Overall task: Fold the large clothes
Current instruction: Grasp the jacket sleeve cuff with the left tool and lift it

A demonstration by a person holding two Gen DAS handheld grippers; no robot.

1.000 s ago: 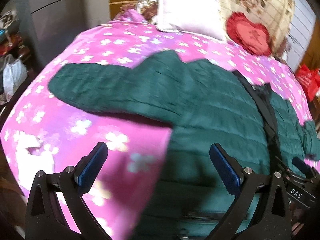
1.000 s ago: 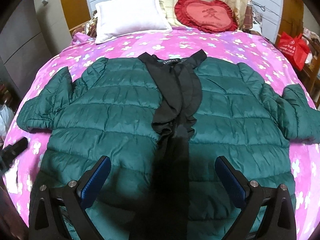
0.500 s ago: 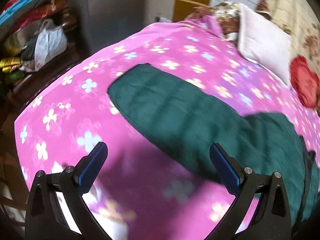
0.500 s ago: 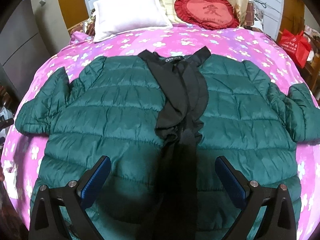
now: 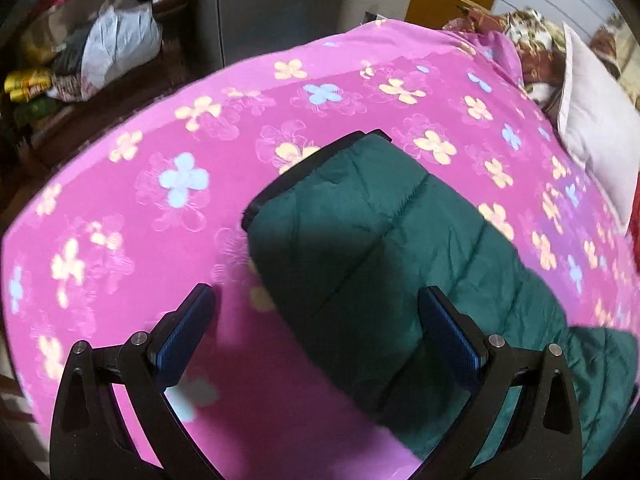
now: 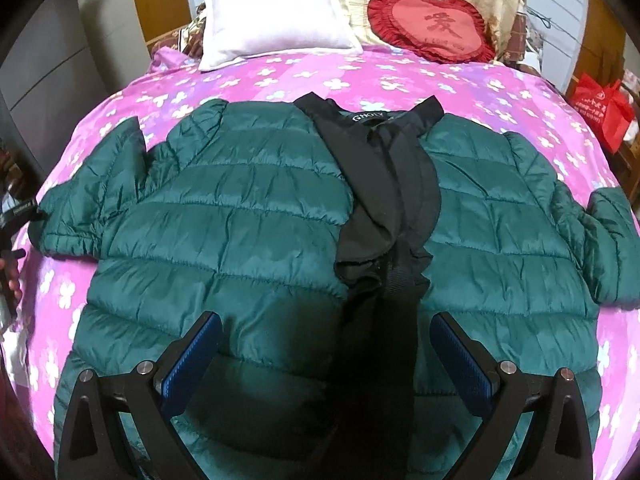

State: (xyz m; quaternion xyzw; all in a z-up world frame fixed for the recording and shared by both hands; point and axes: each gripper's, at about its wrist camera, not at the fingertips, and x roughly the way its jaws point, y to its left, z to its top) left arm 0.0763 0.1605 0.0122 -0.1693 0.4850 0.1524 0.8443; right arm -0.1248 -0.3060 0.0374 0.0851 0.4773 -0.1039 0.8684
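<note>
Green puffer jacket point(image 6: 256, 216) lies flat, front up, on the pink floral bedspread point(image 6: 400, 76); its black collar label reads "GHOLY" or similar, and the red heart cushion point(image 6: 436, 28) beyond it, beside the white pillow point(image 6: 272, 28), bears a Chinese character. Vs 0.5 s ago, left gripper point(image 5: 316, 340) has closed in on the jacket's sleeve cuff point(image 5: 320, 176): jaws wide apart, empty. Right gripper point(image 6: 326, 358) unchanged over the jacket hem, jaws apart, holding nothing.

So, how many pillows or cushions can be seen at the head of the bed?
2. A white pillow lies at the head of the bed, toward the left; a red heart-shaped cushion leans to its right. More could be hidden beyond the frame edge.
</note>
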